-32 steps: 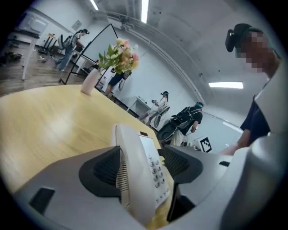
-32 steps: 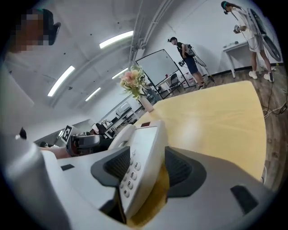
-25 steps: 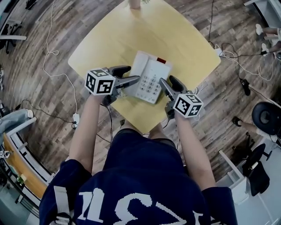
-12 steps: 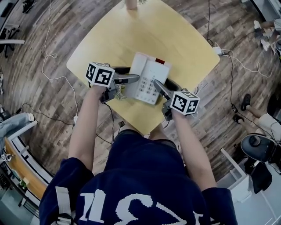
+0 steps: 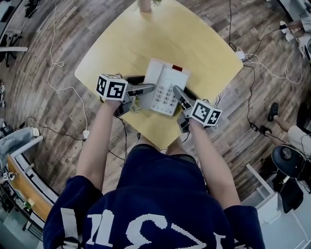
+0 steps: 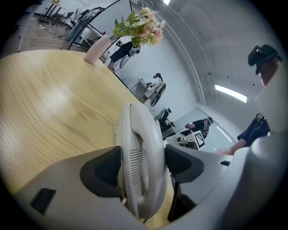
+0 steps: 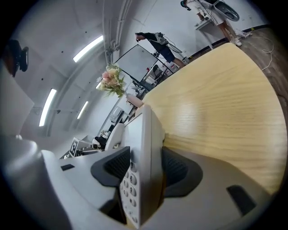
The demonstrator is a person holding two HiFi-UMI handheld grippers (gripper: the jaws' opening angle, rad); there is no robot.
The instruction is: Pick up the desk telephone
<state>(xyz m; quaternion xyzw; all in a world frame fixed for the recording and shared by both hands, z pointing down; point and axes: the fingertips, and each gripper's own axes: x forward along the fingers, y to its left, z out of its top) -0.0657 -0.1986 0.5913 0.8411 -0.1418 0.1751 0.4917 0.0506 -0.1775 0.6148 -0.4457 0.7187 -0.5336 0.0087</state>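
A white desk telephone (image 5: 165, 87) lies on the yellow table (image 5: 194, 44) near its front corner, handset on the left, keypad on the right. My left gripper (image 5: 141, 83) straddles the handset side. In the left gripper view the handset (image 6: 141, 148) stands between the dark pads (image 6: 104, 170) of the left gripper (image 6: 139, 164), which is wide open around it. My right gripper (image 5: 183, 93) straddles the phone's right edge. In the right gripper view the keypad edge (image 7: 143, 152) sits between the jaws of the right gripper (image 7: 146, 168), which are closing. The pads lie close along the phone, with no firm squeeze showing.
A pink vase with flowers (image 5: 145, 5) stands at the table's far corner. Cables (image 5: 63, 87) and a power strip (image 5: 241, 57) lie on the wood floor around the table. An office chair (image 5: 286, 160) stands at the right.
Both grippers have rolled slightly while staying at the phone's two sides. The telephone has not moved on the table.
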